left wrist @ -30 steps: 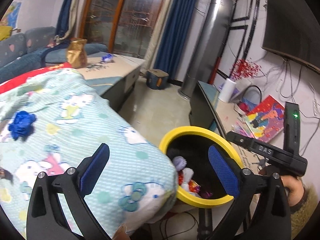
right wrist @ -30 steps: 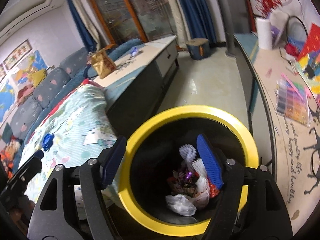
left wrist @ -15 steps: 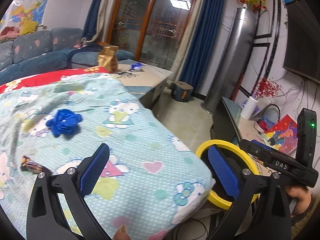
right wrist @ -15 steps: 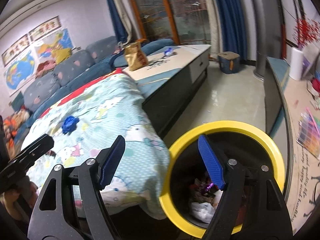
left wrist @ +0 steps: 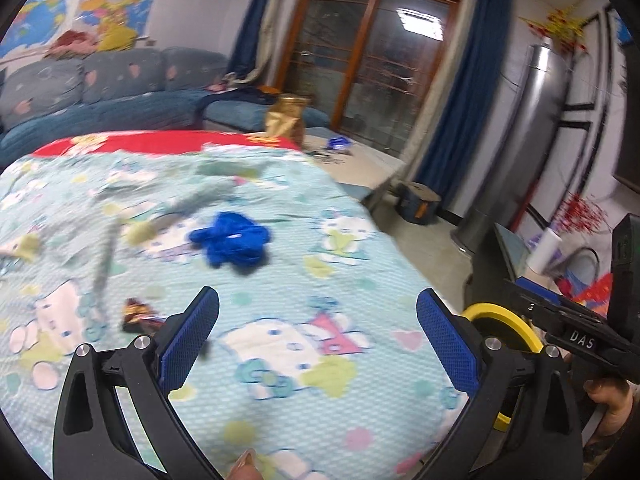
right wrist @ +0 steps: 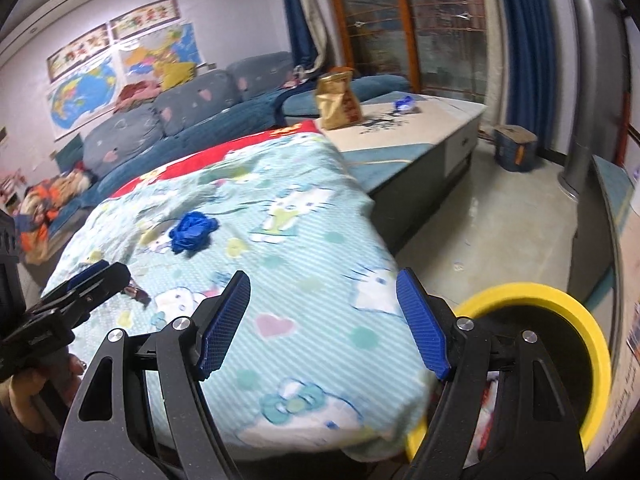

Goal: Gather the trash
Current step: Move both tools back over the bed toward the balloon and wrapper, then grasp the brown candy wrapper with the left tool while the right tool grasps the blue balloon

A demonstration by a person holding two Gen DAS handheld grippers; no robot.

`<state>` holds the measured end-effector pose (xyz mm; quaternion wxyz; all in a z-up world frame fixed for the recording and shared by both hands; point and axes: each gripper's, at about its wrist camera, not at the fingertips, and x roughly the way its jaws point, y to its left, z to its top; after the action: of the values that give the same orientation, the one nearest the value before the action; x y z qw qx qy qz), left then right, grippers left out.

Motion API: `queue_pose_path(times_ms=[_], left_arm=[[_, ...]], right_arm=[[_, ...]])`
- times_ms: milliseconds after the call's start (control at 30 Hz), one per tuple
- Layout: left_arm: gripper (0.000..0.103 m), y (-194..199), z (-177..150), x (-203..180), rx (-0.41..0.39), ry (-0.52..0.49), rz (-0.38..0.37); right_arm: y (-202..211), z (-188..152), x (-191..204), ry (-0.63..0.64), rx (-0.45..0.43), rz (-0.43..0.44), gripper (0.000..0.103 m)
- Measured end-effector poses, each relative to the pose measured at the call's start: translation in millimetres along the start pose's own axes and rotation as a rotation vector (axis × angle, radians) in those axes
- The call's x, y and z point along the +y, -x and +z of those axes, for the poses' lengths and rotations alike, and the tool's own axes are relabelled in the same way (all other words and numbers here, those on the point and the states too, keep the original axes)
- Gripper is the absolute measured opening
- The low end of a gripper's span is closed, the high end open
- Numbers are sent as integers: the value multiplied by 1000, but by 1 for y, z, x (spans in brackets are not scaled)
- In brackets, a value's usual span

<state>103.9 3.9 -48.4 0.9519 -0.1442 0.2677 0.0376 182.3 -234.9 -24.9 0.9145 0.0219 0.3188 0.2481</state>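
Observation:
A crumpled blue wad lies on the cartoon-print blanket. A dark brown candy wrapper lies nearer, to its left. My left gripper hangs open over the blanket, nothing between its blue pads, the wrapper just left of its left finger. My right gripper is open and empty over the blanket's near right part. The yellow-rimmed black bin stands at the blanket's right edge, with trash partly visible inside.
A low cabinet behind the blanket carries a gold bag and a small blue wrapper. A blue sofa runs along the back wall. Bare floor, a blue box and a cluttered side table lie right.
Both grippers have swung left, away from the bin and over the blanket. The bin has slid to the right edge of both views; the blue wad and candy wrapper are now ahead.

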Motion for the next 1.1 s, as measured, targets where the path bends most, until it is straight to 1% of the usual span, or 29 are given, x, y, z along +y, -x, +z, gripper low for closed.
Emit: queue_pose_path(times_ms=[300,400,433,467,500,533,600,667,800,867,900,933,967,1000,1033,1067,1100], left_arm=[[96,-2,-2,65,18,137,108],[95,-3,-5,82,29,179,123],[95,-3,-6,87,33,195,122],[93,-5,-7,91,36,207,119],[87,-6,-8,97,42,225,115],[84,-7,-10,102,49,241,117],[80,-10,-11,109,59,265,111],[76,-12,-14,115,71,289,102],[69,-20,-19,122,98,325,84],[66,-26,-20,124,109,339,75],[64,-28,-21,125,110,341,74],[64,-29,-21,125,109,343,73],[62,-30,-21,125,109,345,72],[60,-30,-21,125,111,346,70],[58,-31,-21,125,111,347,70],[53,-31,-21,125,111,347,69],[47,-33,-21,124,114,344,67]], right_arm=[[-61,27,55,81,53,96,67],[-82,32,75,108,75,133,67],[-94,35,84,122,96,153,67],[-101,36,89,129,111,165,67],[-110,36,94,138,129,177,66],[-121,37,102,146,151,188,64],[-135,37,110,157,181,204,61],[-151,38,120,170,207,205,61],[-169,36,130,184,230,201,61],[-178,36,132,179,246,206,58],[-181,36,132,174,252,209,53],[-184,35,131,164,262,221,45],[-186,33,131,153,270,234,40],[-188,32,129,132,279,257,30],[-188,30,129,119,281,263,23],[-187,29,127,108,278,264,22],[-185,27,123,96,274,268,16]])
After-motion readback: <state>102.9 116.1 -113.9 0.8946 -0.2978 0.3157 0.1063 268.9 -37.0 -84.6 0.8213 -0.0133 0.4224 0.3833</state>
